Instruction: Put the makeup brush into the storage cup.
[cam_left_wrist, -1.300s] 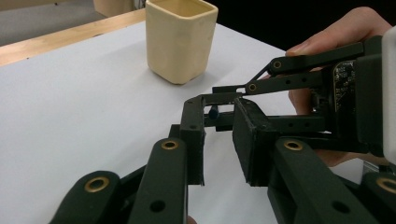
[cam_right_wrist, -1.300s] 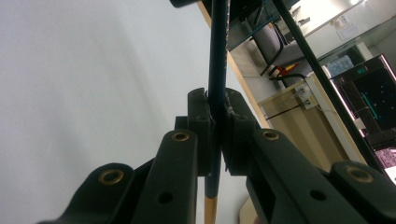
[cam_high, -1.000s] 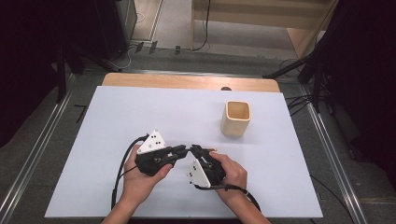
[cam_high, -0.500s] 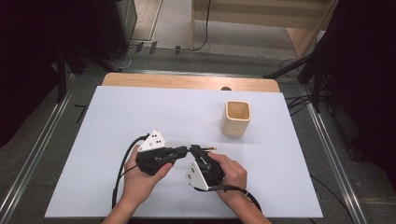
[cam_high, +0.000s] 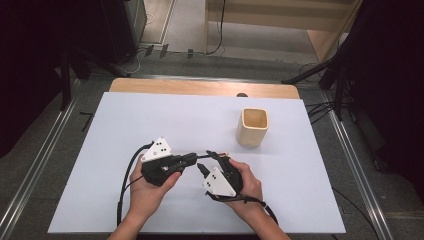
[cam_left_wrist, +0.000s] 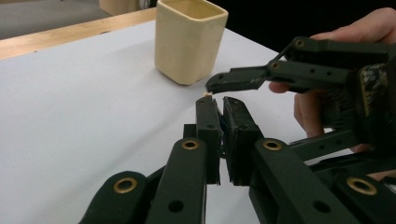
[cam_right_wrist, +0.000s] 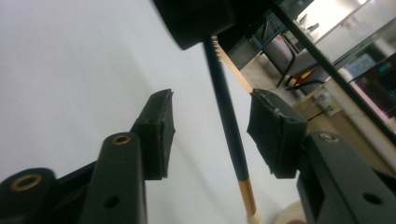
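— What's different from a second ago?
— The right gripper (cam_high: 204, 161) has just spread its fingers (cam_right_wrist: 161, 126); the dark pencil (cam_right_wrist: 227, 112) stands free between them.
— And the left gripper (cam_high: 196, 158)?
— Its fingers (cam_left_wrist: 208, 135) finished clamping on that pencil.

Open table around the fingers, one obstacle ahead

Beyond the fingers (cam_high: 200, 167) of both grippers, the cup (cam_high: 253, 127) is set near and to the right; the table (cam_high: 165, 120) ahead and left is left bare, and passage is allowed there.

pencil (cam_right_wrist: 227, 116): black, gold band | cup (cam_high: 253, 127): cream | table (cam_high: 150, 115): white
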